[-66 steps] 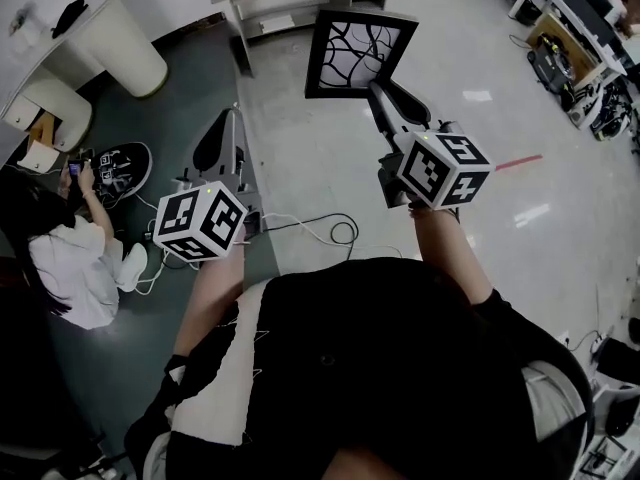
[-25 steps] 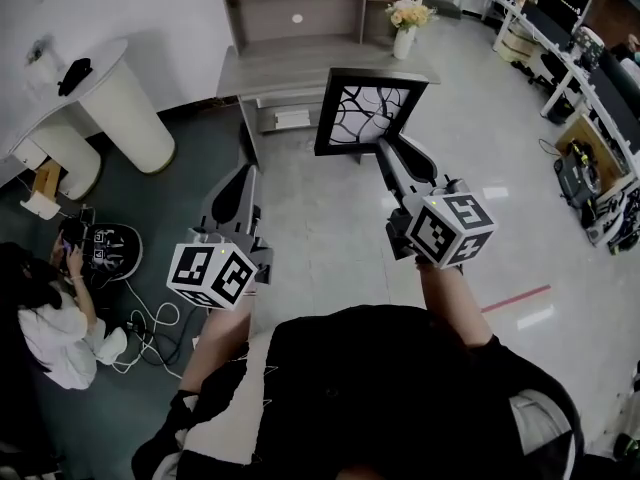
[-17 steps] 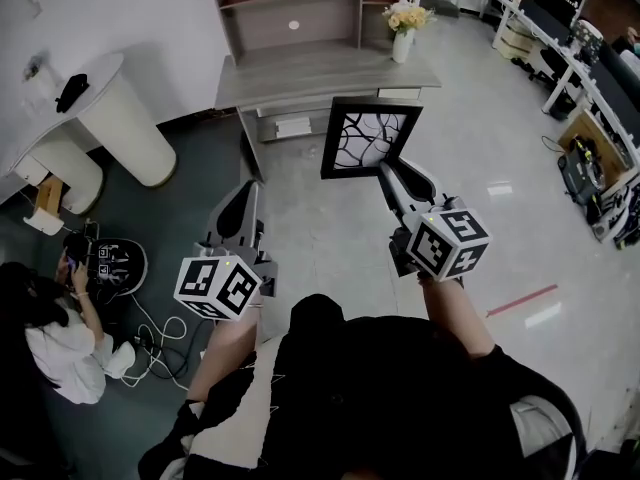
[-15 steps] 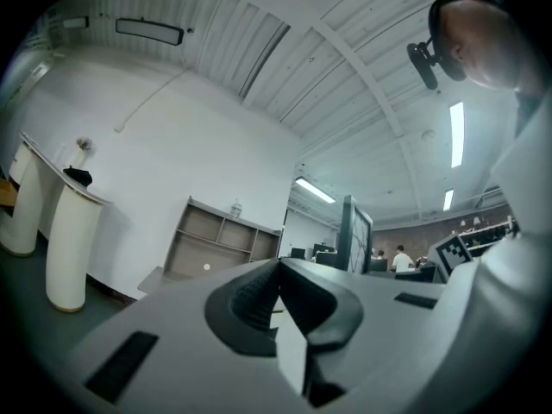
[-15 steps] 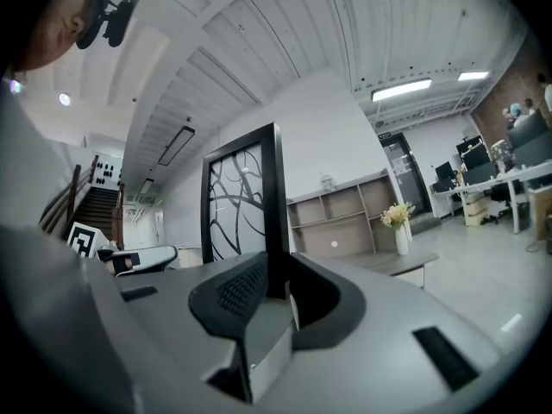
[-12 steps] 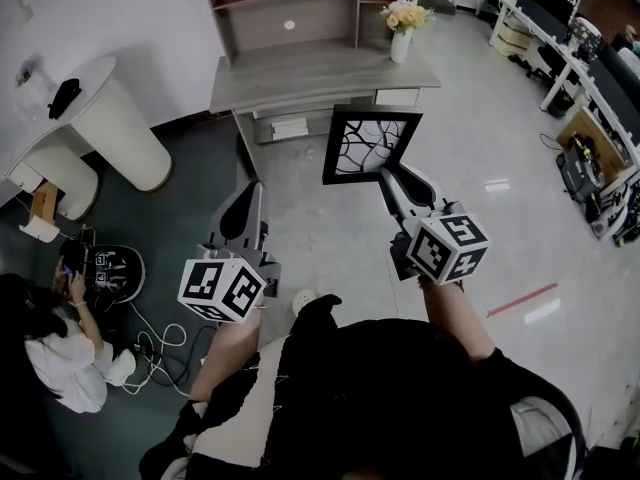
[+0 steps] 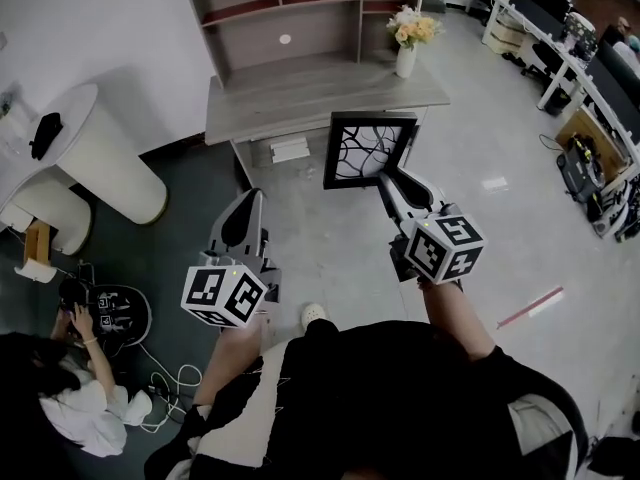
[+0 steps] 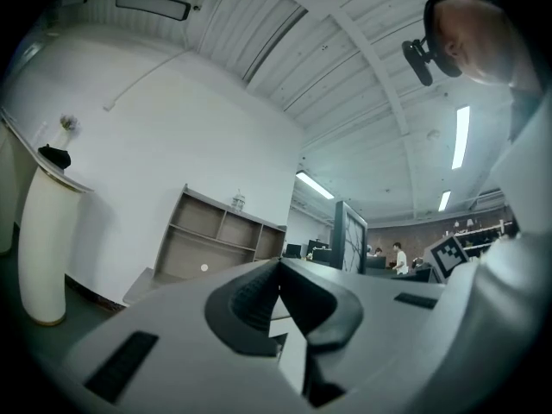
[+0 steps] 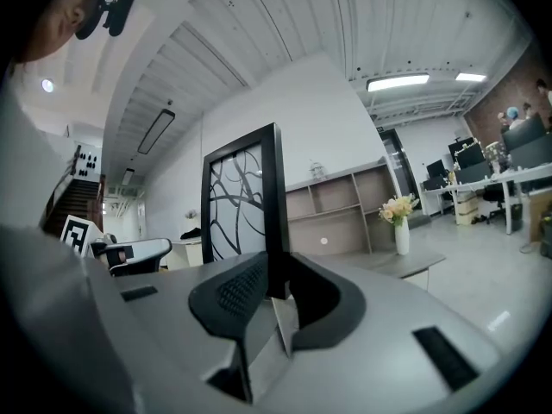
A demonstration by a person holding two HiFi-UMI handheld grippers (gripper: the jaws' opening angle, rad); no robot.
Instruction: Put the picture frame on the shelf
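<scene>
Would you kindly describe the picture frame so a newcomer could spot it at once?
Find the open shelf unit against the white wall. In front of it, the picture frame is held by the right tool. It alone is square, black-edged, with black branching lines on white.

Shelf unit (image 7: 290, 8) stands at the back of a grey desk top (image 7: 300, 93), against the wall. Only thing on the top: white vase of flowers (image 7: 405, 56), upright, at its right end. Small white round spot (image 7: 285, 39) in the lower shelf bay; can't tell whether it's on the board or the back panel. Floor: pale tile (image 7: 500, 228) right, dark carpet (image 7: 150, 258) left. On the carpet: round white table (image 7: 85, 158) with a black item (image 7: 45, 134) on it, loose cables (image 7: 165, 383), a seated person (image 7: 60, 413). Red tape strip (image 7: 530, 308) on the tile.
</scene>
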